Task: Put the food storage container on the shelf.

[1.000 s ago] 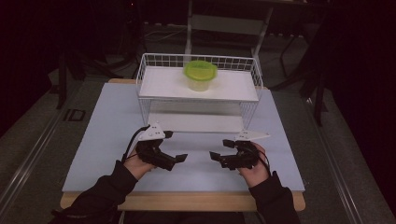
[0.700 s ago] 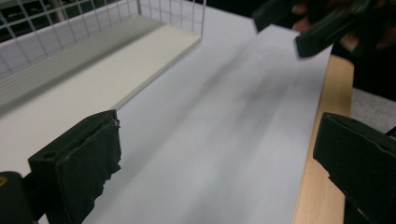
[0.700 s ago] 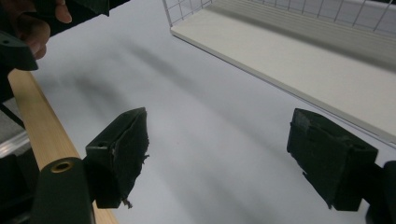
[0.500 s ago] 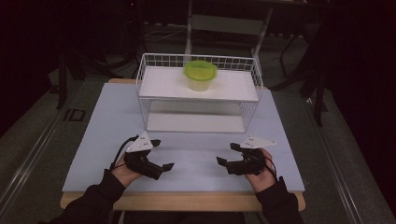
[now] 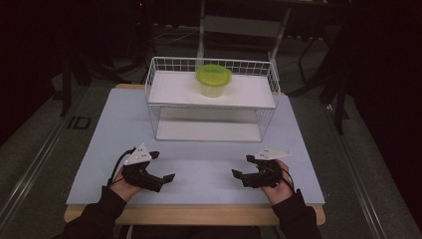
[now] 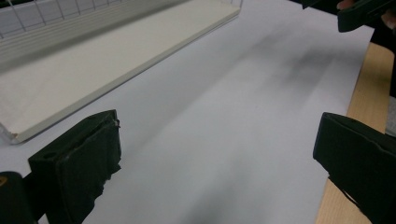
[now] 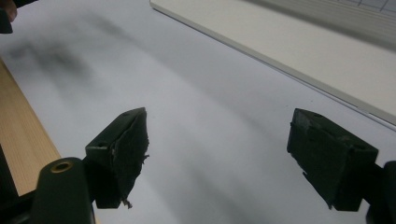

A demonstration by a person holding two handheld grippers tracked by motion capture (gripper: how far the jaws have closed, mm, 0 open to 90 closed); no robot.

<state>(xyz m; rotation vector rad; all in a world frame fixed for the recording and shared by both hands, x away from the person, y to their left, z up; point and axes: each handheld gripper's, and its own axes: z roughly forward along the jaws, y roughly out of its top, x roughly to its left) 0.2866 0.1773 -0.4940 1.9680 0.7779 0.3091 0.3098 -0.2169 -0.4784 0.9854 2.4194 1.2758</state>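
My left gripper (image 5: 163,167) rests low over the pale blue mat (image 5: 209,164) near the front left, held in a hand, jaws wide open with nothing between them. The left gripper view confirms this, with bare mat between the left gripper's (image 6: 219,163) black pads. My right gripper (image 5: 242,167) mirrors it at the front right, open and holding nothing. In its own view the right gripper (image 7: 224,154) shows mat alone between its pads. A clear tub with a green lid (image 5: 213,79) stands on top of the white wire rack (image 5: 154,94) at the back.
The rack's white base board (image 6: 93,70) lies on the mat just beyond both grippers. The wooden table edge (image 5: 199,215) runs along the front. Dark floor and chair legs surround the table.
The left hand and gripper have moved left and down, closer to the front edge. The right gripper has hardly shifted. Both stay open.
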